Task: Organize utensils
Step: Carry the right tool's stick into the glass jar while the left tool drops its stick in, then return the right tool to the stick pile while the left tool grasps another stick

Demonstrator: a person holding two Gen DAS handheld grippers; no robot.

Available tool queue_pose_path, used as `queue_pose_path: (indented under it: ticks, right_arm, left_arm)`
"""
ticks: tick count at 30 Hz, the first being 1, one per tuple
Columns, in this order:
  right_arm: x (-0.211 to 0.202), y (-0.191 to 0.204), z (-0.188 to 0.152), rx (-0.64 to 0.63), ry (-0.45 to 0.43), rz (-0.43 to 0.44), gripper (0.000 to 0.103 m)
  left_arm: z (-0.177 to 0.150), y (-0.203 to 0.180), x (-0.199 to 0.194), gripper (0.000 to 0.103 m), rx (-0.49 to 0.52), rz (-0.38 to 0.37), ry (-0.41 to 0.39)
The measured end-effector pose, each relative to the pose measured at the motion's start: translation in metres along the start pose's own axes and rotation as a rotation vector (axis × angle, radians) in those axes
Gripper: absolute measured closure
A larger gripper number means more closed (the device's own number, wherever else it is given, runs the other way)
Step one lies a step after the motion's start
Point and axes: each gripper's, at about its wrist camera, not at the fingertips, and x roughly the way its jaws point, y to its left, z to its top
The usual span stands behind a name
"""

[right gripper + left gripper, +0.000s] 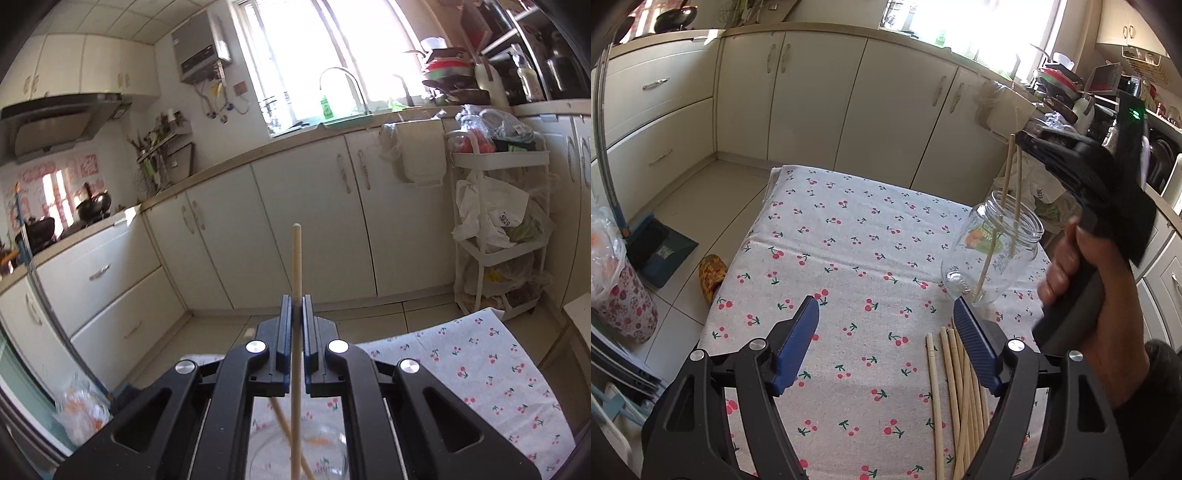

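Kitchen, cherry-print cloth counter point(849, 258). Right hand-held gripper point(296, 306) clamped on thin wooden chopstick point(296, 258) w/ lower end in clear glass jar point(993, 251). Left hand-held gripper point(886, 325) spread apart; loose chopsticks point(956, 387) by its right finger.

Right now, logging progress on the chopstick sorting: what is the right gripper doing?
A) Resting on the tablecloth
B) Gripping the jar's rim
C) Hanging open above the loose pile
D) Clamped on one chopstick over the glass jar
D: the right gripper pinches a chopstick between nearly closed jaws, its lower end inside the glass jar beside another stick.
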Motion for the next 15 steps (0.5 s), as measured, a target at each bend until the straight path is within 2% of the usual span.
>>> queue_pose_path:
  ticks: [3,5,6,8,12,15]
  right_arm:
    - [-0.014,0.004,-0.008,-0.037,0.02,0.014,0.096]
    - [-0.024,0.005,-0.015,-0.059,0.053,0.022,0.086]
    - [-0.03,0.004,-0.017,-0.059,0.061,0.023,0.077]
    - [-0.048,0.001,-0.023,-0.046,0.076,0.021,0.072]
    - [-0.08,-0.008,-0.046,-0.004,0.188,-0.001,0.072]
    - [-0.096,-0.009,-0.082,-0.019,0.341,-0.009,0.078]
  left_arm:
    - [-0.001,-0.001,-0.003,0.031,0.004,0.01,0.003]
    - [-0.002,-0.005,-0.004,0.03,0.013,0.017,0.01]
    - [-0.002,-0.006,-0.005,0.03,0.016,0.018,0.013]
    - [-0.004,-0.007,-0.006,0.03,0.02,0.028,0.021]
    - [-0.012,-0.008,-0.007,0.03,0.031,0.059,0.06]
    - [-0.02,-0.009,-0.006,0.03,0.05,0.078,0.091]
